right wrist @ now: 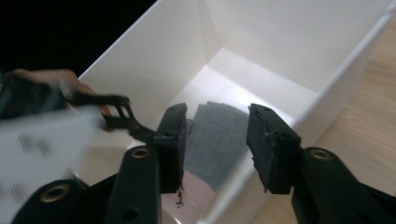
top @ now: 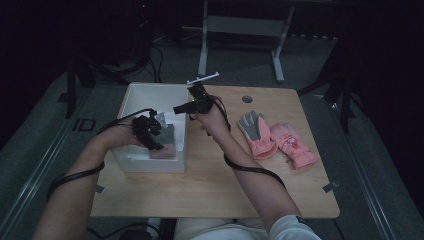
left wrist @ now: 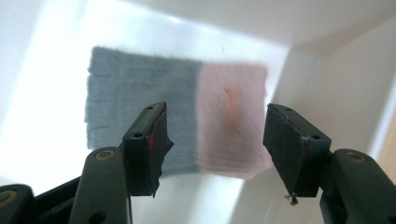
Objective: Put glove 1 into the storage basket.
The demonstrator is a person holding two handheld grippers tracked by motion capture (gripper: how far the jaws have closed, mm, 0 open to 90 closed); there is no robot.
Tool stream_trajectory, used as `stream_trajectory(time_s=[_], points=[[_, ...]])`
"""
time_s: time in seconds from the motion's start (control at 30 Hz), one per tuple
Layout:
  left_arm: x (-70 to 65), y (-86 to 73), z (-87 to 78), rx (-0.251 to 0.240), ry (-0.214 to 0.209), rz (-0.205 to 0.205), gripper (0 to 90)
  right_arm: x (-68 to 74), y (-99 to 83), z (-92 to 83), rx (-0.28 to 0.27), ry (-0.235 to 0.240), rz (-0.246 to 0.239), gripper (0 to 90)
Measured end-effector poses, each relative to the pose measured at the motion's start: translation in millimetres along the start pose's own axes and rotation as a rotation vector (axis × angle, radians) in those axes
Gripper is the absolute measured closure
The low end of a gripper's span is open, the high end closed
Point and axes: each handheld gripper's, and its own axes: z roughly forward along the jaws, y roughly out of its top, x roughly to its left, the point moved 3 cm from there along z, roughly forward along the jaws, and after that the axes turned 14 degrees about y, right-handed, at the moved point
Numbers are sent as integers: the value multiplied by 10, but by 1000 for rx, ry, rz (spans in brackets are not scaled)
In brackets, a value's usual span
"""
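Left tool [left wrist: 215, 144] hovered with jaws apart over a grey-and-pink folded cloth [left wrist: 187, 116] inside the white box [top: 150, 92]; right tool [right wrist: 215, 149], jaws apart, held nothing above the box's rim.

Folded glove [top: 165, 140] lies in box [top: 131, 95], glove pair [top: 275, 137] right.

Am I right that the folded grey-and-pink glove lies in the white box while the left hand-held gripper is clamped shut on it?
Not quite: the left hand-held gripper is open above the glove, jaws apart, as the left gripper view shows. The glove does lie in the white box.
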Motion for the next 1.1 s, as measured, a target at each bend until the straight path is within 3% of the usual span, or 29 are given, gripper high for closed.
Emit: stream_trajectory(time_s=[0.17,0.27,0.37,0.47,0.57,0.63,0.73,0.9,1.1], points=[[-3,12,-204,-76,7,-82,407,125,-156,-222,-40,42,-54,431],[-23,70,-326,-129,1,-110,418,152,-227,-366,-63,44,-83,369],[-44,164,-420,-171,-6,-131,443,149,-286,-494,-70,72,-108,274],[-67,293,-494,-213,-16,-148,444,133,-347,-596,-63,103,-113,245],[-81,450,-538,-251,9,-184,445,91,-408,-667,-59,114,-136,222],[-116,562,-553,-255,45,-199,445,61,-432,-739,-96,110,-161,220],[-180,715,-561,-261,60,-210,445,3,-470,-856,-109,106,-164,200],[-310,959,-579,-276,71,-261,464,-124,-546,-1083,-154,37,-203,161],[-553,1203,-544,-308,82,-315,484,-323,-673,-1405,-186,-16,-168,144]])
